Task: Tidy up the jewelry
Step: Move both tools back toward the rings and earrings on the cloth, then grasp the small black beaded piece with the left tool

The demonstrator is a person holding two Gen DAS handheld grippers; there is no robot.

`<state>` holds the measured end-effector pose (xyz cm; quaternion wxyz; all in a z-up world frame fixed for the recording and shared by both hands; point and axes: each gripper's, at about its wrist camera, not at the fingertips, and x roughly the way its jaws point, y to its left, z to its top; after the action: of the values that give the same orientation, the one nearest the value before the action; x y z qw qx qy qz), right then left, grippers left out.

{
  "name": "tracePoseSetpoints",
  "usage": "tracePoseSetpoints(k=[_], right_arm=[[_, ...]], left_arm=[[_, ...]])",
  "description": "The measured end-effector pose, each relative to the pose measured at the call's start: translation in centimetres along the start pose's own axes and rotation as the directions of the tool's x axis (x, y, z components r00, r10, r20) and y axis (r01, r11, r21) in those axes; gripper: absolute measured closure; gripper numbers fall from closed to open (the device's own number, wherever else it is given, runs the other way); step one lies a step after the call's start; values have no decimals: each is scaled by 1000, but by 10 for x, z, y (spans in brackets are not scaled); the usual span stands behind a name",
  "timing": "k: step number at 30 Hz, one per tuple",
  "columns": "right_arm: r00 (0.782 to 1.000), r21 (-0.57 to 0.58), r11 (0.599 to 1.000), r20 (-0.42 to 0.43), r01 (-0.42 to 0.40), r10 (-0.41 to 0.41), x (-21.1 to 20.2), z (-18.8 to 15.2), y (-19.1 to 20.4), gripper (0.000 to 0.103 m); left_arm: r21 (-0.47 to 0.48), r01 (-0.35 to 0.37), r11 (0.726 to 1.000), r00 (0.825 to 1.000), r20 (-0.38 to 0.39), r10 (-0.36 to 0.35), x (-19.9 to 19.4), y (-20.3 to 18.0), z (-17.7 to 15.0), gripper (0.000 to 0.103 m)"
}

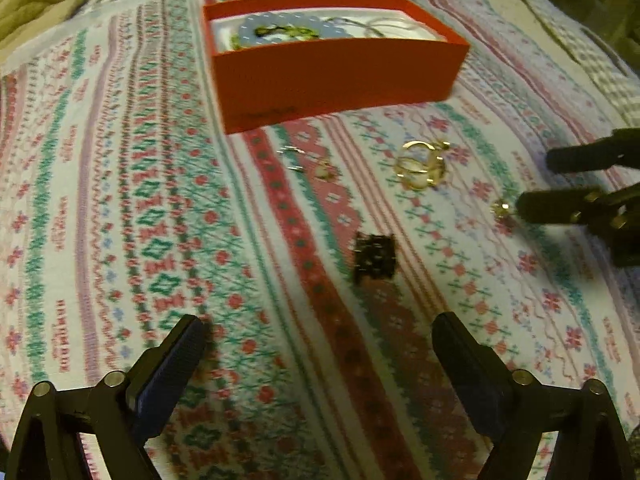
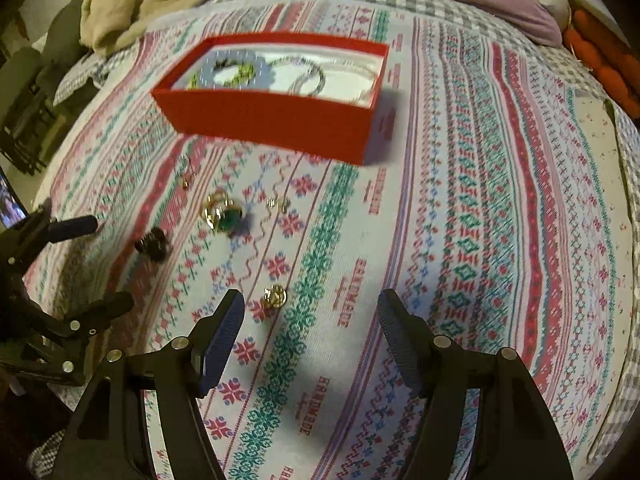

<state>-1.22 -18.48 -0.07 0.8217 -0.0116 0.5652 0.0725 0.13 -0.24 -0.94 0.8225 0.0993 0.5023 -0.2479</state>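
A small gold stud (image 2: 274, 295) lies on the patterned bedspread (image 2: 460, 240), just ahead of the right tongs (image 2: 310, 312), nearer their left finger. Farther off and left sit a gold ring cluster (image 1: 420, 166) and a dark beaded piece (image 1: 374, 258). Beyond them stands the red box (image 1: 336, 76), holding beaded bracelets (image 2: 236, 72). The right tongs and the left tongs (image 1: 320, 340) are both spread, gripping nothing.
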Motion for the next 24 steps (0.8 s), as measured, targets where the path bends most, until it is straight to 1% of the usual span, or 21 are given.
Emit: tracePoseSetpoints(k=[1,3,5,9,14,17,21,24], right_arm=[[1000,-3,1000,-5,2,-2,2,-1,1,31],[1000,-10,1000,-15,5,-6,5,-3,2,31],[1000,-16,1000,-20,8,-9,6,-4,3,31],[1000,-23,1000,-24,17,-18,6,-5,2,31],[999,-19,1000,-27,22,-22,7,-7,0,31],[999,-17,1000,-30,24,-25,7,-8,-2,31],[999,-16,1000,-31,25,-26,6,-9,-3,31],[999,-13,1000,-31,26,-26,6,-10,-3,31]], left_arm=[[1,14,1000,1000,-4,-14,1,-2,0,13],[12,18,1000,1000,-1,-18,3,-5,1,17],[22,24,999,1000,1,-24,3,-8,2,22],[24,38,999,999,-3,-38,6,-12,4,28],[26,44,999,999,-3,-44,8,-14,8,41],[17,49,999,999,-1,-49,12,-16,12,48],[1,58,998,998,4,-58,16,-18,18,54],[-4,57,998,998,7,-57,19,-21,22,61]])
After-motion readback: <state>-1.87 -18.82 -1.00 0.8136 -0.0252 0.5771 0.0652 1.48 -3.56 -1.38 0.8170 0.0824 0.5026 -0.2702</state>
